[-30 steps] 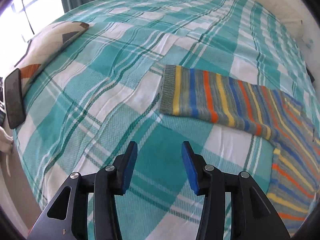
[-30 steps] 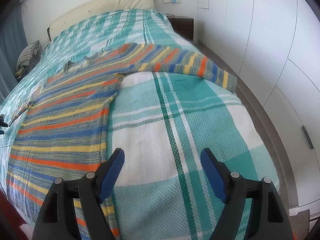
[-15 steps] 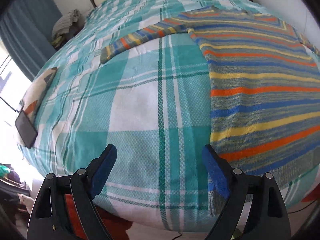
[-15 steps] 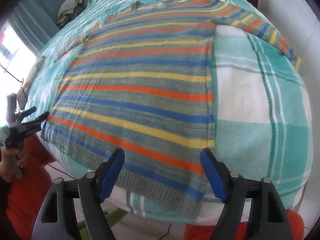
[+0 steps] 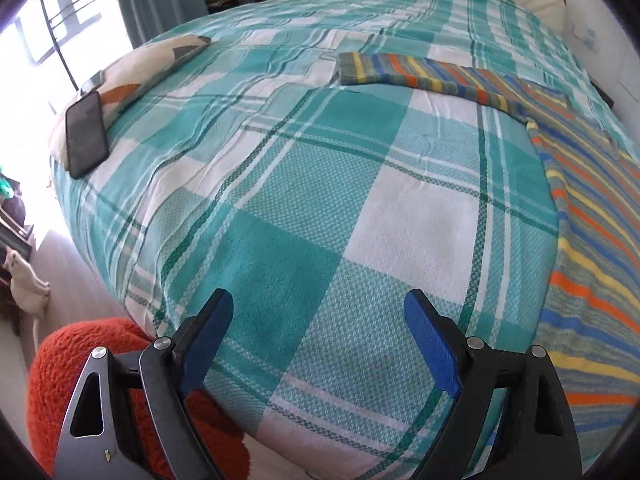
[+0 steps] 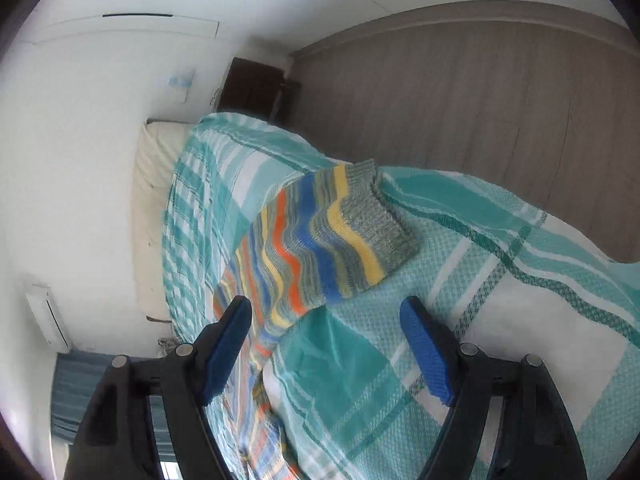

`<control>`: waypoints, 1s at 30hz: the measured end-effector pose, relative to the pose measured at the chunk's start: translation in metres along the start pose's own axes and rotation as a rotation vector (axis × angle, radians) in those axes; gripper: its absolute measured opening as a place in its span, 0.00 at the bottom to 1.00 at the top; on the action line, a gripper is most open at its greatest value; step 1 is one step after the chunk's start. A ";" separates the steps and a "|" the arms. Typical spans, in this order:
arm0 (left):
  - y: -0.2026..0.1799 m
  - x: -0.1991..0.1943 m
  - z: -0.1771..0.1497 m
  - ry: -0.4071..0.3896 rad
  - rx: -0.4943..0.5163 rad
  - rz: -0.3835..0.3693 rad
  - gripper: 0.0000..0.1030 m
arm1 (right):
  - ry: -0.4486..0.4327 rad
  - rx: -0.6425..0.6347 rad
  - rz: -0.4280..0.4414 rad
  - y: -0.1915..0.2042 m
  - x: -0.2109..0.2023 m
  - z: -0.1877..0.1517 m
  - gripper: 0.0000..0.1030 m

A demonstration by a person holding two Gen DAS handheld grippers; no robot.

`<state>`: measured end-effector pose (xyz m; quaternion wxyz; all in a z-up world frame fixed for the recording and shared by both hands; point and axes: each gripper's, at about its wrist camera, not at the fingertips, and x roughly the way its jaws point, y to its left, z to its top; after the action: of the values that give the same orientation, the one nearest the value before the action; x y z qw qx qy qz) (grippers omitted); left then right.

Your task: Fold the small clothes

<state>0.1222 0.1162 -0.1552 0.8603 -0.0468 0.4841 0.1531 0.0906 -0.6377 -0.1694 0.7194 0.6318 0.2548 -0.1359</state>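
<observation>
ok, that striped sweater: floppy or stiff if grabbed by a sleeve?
Probably floppy: the sweater lies flat, draping over the bed edge. The knit sleeve looks soft, likely to stretch and drag the body. Textured knit, so slipping seems unlikely.

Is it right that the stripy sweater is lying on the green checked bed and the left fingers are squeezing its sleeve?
Not quite. The stripy sweater does lie on the green checked bed, but the left fingers are not squeezing its sleeve. The left wrist view shows them wide apart over bare blanket, with the sleeve far ahead.
</observation>
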 end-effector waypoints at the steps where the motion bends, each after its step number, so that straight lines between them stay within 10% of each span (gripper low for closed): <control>1: -0.001 0.003 0.000 0.009 -0.001 0.009 0.86 | -0.028 0.023 0.013 -0.002 0.004 0.004 0.75; 6: -0.008 0.011 0.000 0.022 0.007 0.022 0.86 | -0.094 0.108 0.050 -0.007 0.025 0.020 0.66; 8: -0.011 0.011 0.001 0.016 0.019 0.028 0.86 | -0.085 0.050 0.014 0.002 0.031 0.025 0.08; 12: -0.011 0.010 0.001 0.015 0.020 0.014 0.86 | -0.137 -0.178 -0.040 0.056 0.016 0.024 0.07; 18: -0.014 0.011 0.003 0.010 0.029 -0.017 0.86 | 0.043 -0.632 0.153 0.226 0.039 -0.051 0.07; 21: -0.012 0.010 0.004 0.015 0.021 -0.037 0.86 | 0.236 -0.754 0.243 0.278 0.083 -0.119 0.11; 23: -0.008 0.010 0.004 0.022 0.011 -0.047 0.86 | 0.356 -0.784 0.243 0.292 0.118 -0.156 0.69; 24: -0.007 0.010 0.003 0.023 0.006 -0.051 0.86 | 0.391 -0.786 0.242 0.293 0.129 -0.169 0.78; 30: -0.004 0.011 0.005 0.028 -0.014 -0.075 0.86 | 0.357 -0.709 0.192 0.270 0.140 -0.156 0.78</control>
<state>0.1332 0.1161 -0.1619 0.8582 -0.0731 0.4928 0.1238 0.3167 -0.4226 -0.0297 0.8466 0.3791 0.3464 0.1399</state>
